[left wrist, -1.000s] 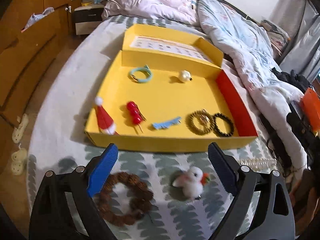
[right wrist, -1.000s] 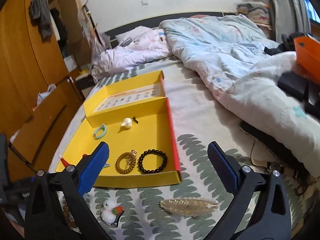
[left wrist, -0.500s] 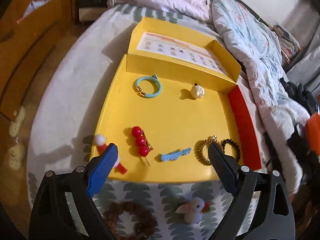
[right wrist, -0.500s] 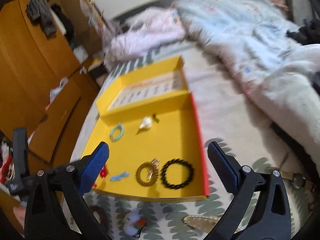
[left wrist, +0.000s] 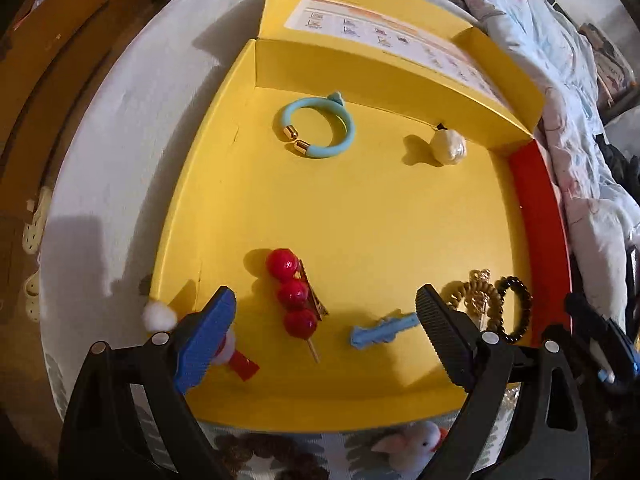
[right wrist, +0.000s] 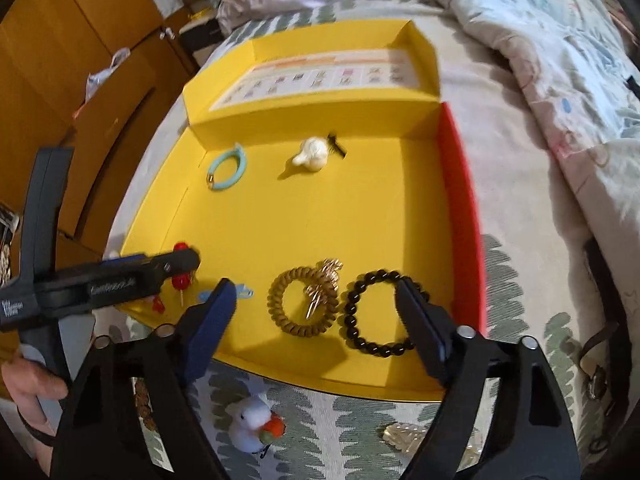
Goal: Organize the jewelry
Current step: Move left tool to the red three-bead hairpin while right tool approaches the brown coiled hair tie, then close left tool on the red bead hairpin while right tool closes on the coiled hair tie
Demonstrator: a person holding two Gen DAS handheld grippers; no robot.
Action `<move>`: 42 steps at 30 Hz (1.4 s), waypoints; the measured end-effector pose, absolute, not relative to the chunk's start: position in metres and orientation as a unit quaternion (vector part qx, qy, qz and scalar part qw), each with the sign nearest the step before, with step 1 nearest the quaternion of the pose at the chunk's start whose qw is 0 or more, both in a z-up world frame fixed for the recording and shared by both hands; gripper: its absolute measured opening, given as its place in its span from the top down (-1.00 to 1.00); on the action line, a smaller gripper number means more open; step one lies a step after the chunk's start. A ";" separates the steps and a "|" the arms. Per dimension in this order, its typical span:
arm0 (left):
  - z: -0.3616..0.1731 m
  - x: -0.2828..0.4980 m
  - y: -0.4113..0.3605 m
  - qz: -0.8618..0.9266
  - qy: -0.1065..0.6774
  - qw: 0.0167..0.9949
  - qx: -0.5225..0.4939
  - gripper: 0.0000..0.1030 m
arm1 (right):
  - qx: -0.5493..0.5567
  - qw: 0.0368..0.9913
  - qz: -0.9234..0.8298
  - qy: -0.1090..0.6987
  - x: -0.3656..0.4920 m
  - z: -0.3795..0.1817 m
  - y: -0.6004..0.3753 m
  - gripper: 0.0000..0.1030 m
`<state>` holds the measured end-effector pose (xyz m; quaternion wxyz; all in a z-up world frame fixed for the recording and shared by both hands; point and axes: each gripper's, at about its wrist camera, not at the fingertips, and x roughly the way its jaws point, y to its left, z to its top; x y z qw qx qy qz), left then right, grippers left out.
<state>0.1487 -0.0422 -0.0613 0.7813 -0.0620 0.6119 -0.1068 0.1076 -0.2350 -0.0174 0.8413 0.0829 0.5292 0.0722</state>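
An open yellow box lies on the bed with jewelry in it. My left gripper hangs open over its near left part, above a red ball hairpin and a blue clip. A red Santa-hat clip is partly hidden behind the blue finger. My right gripper is over the near right part with its jaws closing. A brown coil hair tie and a black bead bracelet lie beneath and between its fingers, untouched.
A teal bracelet and a white shell clip lie at the box's back. Outside the front wall on the leaf-print sheet are a white plush bird clip, a brown scrunchie and a clear clip. A rumpled duvet lies to the right.
Both grippers have moved forward and down over the box and tilted further down. The right jaws have narrowed. The plush bird and scrunchie have slid toward the left view's bottom edge.
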 end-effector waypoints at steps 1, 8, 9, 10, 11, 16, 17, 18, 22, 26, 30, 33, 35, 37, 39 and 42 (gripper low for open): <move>-0.064 0.150 -0.043 -0.104 0.616 0.779 -0.060 -0.75 | 0.079 0.837 0.077 0.535 0.108 -0.021 -0.232 -0.47; -0.077 0.150 -0.047 -0.095 0.630 0.769 -0.045 -0.75 | 0.045 0.827 0.086 0.554 0.116 -0.040 -0.214 -0.35; -0.078 0.150 -0.047 -0.095 0.630 0.770 -0.044 -0.75 | 0.031 0.827 0.084 0.555 0.118 -0.043 -0.209 -0.31; -0.078 0.150 -0.046 -0.095 0.628 0.771 -0.044 -0.75 | 0.024 0.827 0.083 0.555 0.120 -0.046 -0.206 -0.29; -0.078 0.150 -0.046 -0.095 0.627 0.772 -0.043 -0.75 | 0.017 0.825 0.083 0.559 0.122 -0.049 -0.204 -0.27; -0.078 0.146 -0.043 -0.099 0.623 0.775 -0.040 -0.75 | 0.010 0.817 0.080 0.571 0.130 -0.064 -0.204 -0.10; -0.078 0.146 -0.044 -0.099 0.623 0.775 -0.038 -0.75 | 0.011 0.816 0.078 0.572 0.131 -0.066 -0.205 -0.08; -0.078 0.147 -0.044 -0.098 0.622 0.776 -0.037 -0.75 | 0.015 0.815 0.081 0.574 0.132 -0.069 -0.206 -0.05; -0.079 0.148 -0.045 -0.095 0.622 0.777 -0.030 -0.74 | 0.004 0.820 0.073 0.567 0.134 -0.073 -0.206 -0.03; -0.080 0.149 -0.047 -0.108 0.629 0.769 -0.036 -0.19 | 0.018 0.822 0.082 0.564 0.135 -0.074 -0.210 -0.03; -0.082 0.147 -0.054 -0.106 0.627 0.772 -0.010 0.04 | 0.024 0.821 0.086 0.563 0.133 -0.074 -0.209 0.18; -0.081 0.148 -0.050 -0.106 0.625 0.774 -0.013 0.16 | 0.024 0.823 0.083 0.561 0.133 -0.073 -0.207 0.44; -0.080 0.147 -0.048 -0.108 0.623 0.774 -0.017 0.50 | 0.027 0.823 0.079 0.562 0.133 -0.074 -0.208 0.54; -0.080 0.147 -0.047 -0.111 0.623 0.775 -0.015 0.57 | 0.032 0.826 0.075 0.558 0.132 -0.073 -0.210 0.65; -0.080 0.147 -0.046 -0.116 0.620 0.776 -0.017 0.57 | 0.036 0.826 0.077 0.557 0.131 -0.072 -0.211 0.66; -0.077 0.142 -0.043 -0.120 0.618 0.777 -0.021 0.58 | 0.042 0.830 0.076 0.551 0.129 -0.069 -0.214 0.66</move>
